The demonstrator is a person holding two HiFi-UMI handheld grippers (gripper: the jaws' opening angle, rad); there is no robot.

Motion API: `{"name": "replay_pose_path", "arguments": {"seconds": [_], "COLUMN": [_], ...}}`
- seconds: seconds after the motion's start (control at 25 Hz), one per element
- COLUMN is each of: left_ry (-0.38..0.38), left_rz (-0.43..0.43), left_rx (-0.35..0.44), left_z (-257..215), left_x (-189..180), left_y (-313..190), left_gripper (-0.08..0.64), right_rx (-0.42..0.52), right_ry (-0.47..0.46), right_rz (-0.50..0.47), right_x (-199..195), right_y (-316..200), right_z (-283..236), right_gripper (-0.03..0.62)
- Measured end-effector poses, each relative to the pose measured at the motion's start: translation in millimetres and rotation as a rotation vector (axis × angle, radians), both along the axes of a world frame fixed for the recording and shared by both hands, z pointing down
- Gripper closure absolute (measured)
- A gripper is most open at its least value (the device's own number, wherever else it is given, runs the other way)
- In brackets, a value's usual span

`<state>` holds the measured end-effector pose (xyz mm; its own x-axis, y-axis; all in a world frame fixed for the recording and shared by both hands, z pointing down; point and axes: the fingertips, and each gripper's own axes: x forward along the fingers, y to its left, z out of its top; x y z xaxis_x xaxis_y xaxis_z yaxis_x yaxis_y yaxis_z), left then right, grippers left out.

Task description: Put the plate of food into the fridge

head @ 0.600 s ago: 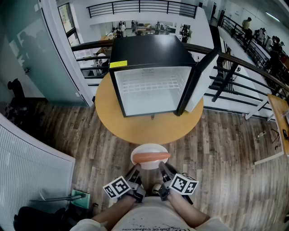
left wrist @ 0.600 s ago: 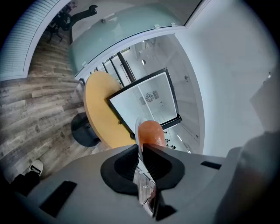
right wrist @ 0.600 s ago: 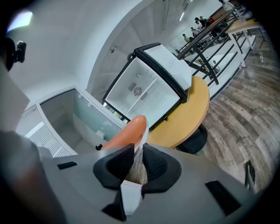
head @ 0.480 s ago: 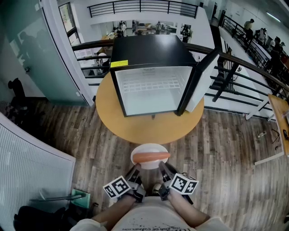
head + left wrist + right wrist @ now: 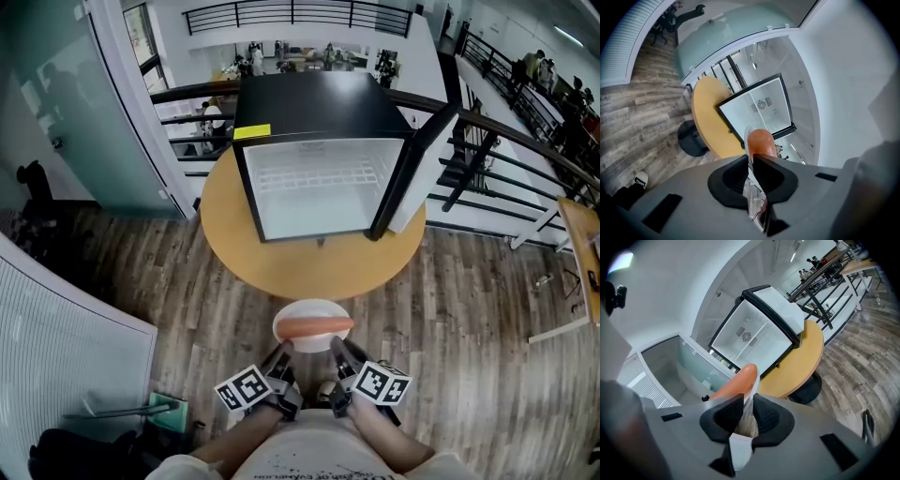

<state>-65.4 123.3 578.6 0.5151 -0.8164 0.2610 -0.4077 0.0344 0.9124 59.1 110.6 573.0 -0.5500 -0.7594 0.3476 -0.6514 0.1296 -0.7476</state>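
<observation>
A white plate carrying an orange sausage hangs in the air just short of the round table's near edge. My left gripper is shut on the plate's left rim. My right gripper is shut on its right rim. The sausage shows past the left jaws, and the sausage also lies beyond the right jaws. On the table stands a black mini fridge, its door swung open to the right and its white inside bare.
The round wooden table stands on a plank floor. Behind it runs a dark railing over a lower hall with people. A glass wall is at the left and a white slatted panel lies near left.
The view has shifted very slightly; the plate and both grippers hold the same place in front of me.
</observation>
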Motion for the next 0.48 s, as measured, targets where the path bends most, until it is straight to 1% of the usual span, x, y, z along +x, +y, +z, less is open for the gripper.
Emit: {"name": "replay_pose_path", "arguments": {"seconds": [0.16, 0.36, 0.48], "left_ry": [0.003, 0.006, 0.007], "left_rz": [0.009, 0.022, 0.039], "left_rx": [-0.006, -0.013, -0.010], "left_z": [2.9, 5.7, 5.9], "left_x": [-5.4, -19.2, -28.8], "left_y": [-0.3, -3.4, -6.5], "left_gripper": [0.514, 0.514, 0.514], "right_rx": [-0.014, -0.020, -0.024], "right_ry": [-0.002, 0.012, 0.003], "right_rz": [0.009, 0.022, 0.030], "right_x": [-6.1, -18.4, -29.6], "right_y": [0.3, -2.0, -3.1], "right_z": [3.3, 3.9, 4.3], "right_gripper": [0.515, 0.517, 0.517]}}
